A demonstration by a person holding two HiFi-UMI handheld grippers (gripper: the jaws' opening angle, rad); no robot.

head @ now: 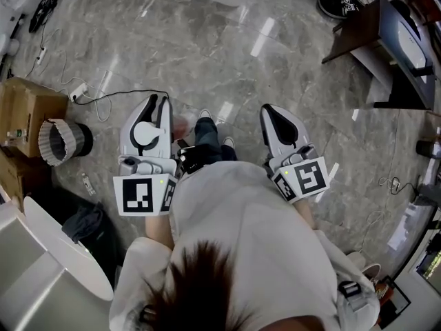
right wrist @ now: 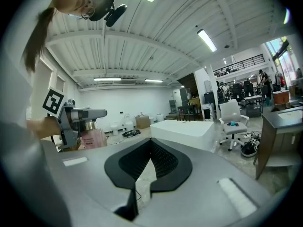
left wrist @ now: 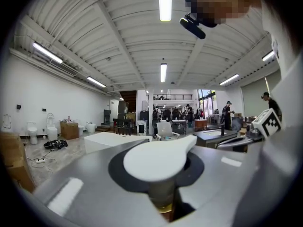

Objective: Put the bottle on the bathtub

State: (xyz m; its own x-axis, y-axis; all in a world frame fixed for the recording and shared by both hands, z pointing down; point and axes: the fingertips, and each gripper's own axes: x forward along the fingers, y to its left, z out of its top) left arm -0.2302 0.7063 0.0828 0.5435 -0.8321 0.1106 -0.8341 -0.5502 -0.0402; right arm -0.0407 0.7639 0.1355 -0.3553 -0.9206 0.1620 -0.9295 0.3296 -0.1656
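Observation:
My left gripper (head: 154, 102) is shut on a pink bottle (right wrist: 92, 139) with a gold collar. Its white pump head (left wrist: 157, 161) fills the space between the jaws in the left gripper view and shows as a white disc (head: 146, 134) from above. The right gripper (head: 271, 110) is held level beside it, shut, its black pads (right wrist: 161, 161) touching at the tips with nothing between them. The white rectangular bathtub (right wrist: 185, 132) stands on the floor ahead, some way off, and also shows in the left gripper view (left wrist: 110, 140). The person's torso hides the hands.
To the left are a cardboard box (head: 25, 106) and a corrugated bin (head: 60, 142), with a cable (head: 103, 103) on the marble floor. A dark wooden table (head: 387, 45) is at the right, with a white office chair (right wrist: 232, 117) near the tub. People stand far back.

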